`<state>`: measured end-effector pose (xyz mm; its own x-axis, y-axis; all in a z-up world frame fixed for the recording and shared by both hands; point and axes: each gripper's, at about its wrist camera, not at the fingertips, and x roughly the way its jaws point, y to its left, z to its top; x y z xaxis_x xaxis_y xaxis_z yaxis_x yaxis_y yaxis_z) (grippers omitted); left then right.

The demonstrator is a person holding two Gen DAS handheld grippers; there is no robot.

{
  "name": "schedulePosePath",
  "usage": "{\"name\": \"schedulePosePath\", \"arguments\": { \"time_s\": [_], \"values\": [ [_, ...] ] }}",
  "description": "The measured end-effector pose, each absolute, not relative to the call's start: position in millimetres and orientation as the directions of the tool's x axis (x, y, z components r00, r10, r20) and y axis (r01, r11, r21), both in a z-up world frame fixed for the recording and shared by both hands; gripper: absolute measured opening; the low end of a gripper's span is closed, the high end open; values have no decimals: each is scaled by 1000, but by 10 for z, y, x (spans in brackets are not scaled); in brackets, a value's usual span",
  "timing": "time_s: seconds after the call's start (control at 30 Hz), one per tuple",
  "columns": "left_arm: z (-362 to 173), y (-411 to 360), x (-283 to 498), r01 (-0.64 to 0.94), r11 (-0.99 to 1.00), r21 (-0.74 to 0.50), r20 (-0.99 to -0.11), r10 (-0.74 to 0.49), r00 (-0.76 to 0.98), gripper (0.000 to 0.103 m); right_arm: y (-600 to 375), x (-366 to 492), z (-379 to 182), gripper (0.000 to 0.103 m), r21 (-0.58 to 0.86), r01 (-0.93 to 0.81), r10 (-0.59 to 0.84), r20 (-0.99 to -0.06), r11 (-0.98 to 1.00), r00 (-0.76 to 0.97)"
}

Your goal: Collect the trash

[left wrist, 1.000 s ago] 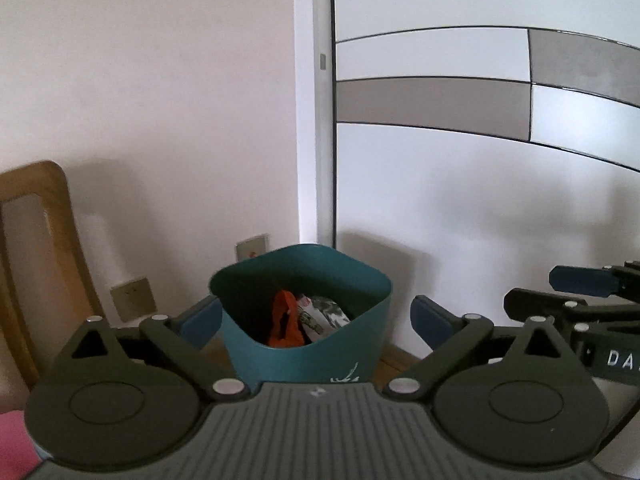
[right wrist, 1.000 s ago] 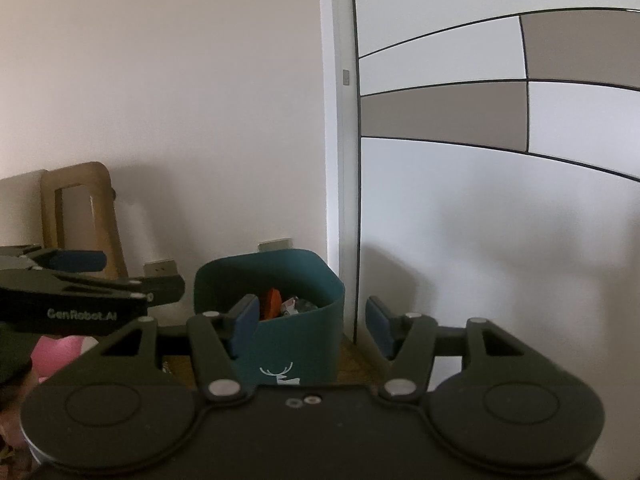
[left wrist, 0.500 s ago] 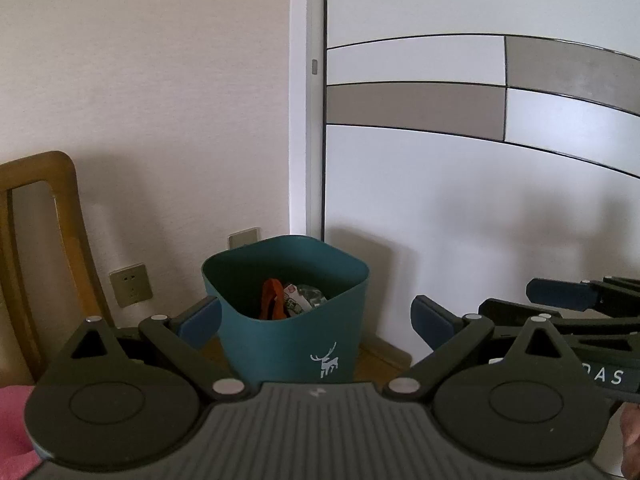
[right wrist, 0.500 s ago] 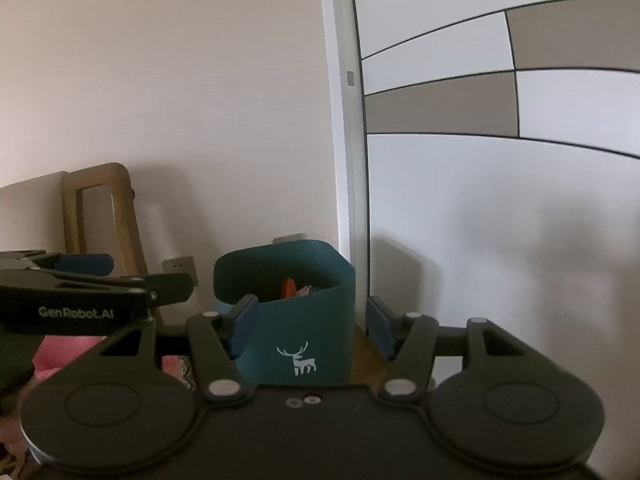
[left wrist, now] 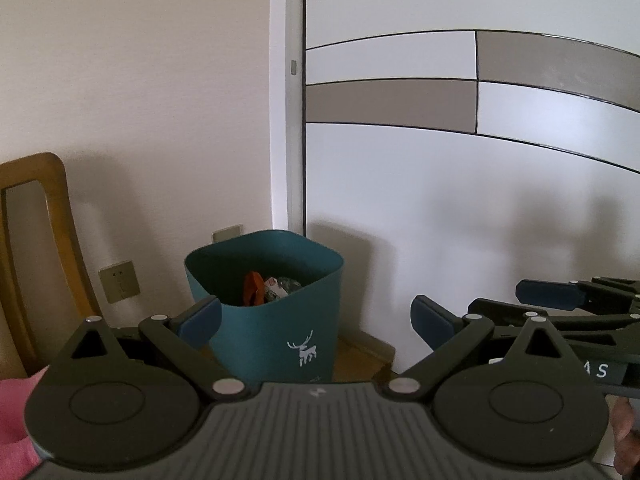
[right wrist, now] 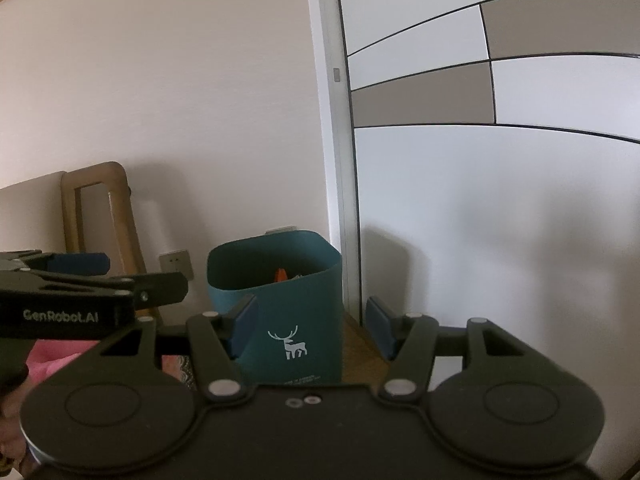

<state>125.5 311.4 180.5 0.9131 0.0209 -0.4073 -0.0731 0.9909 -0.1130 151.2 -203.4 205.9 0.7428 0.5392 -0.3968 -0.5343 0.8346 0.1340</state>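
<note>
Black and blue-padded, the left tongs (left wrist: 316, 320) stand wide apart with nothing between them, and the right tongs (right wrist: 312, 322) beside them are spread just the same. Both have drawn back from the bin over the last second, so it now looks smaller and its white deer (left wrist: 304, 353) print, cut off before, shows whole. The teal trash bin (left wrist: 276, 332) sits on the wooden floor in the corner, against the wall. Inside it lie an orange wrapper (left wrist: 253, 288) and what may be a crumpled printed packet (left wrist: 280, 288). Farther left, a wooden chair (left wrist: 38, 240) leans by the wall sockets.
</note>
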Motion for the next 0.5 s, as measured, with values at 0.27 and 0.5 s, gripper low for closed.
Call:
{"name": "schedulePosePath", "arguments": {
  "time_s": [0.27, 0.5],
  "values": [
    [1753, 3121, 1235, -72, 987, -143, -431, 3, 902, 101, -2080, 1469, 2044, 59, 145, -540, 549, -390, 829, 739],
    [1739, 3139, 1232, -80, 986, -146, -439, 8, 899, 101, -2068, 1463, 2066, 59, 153, -554, 566, -382, 818, 730]
  ]
}}
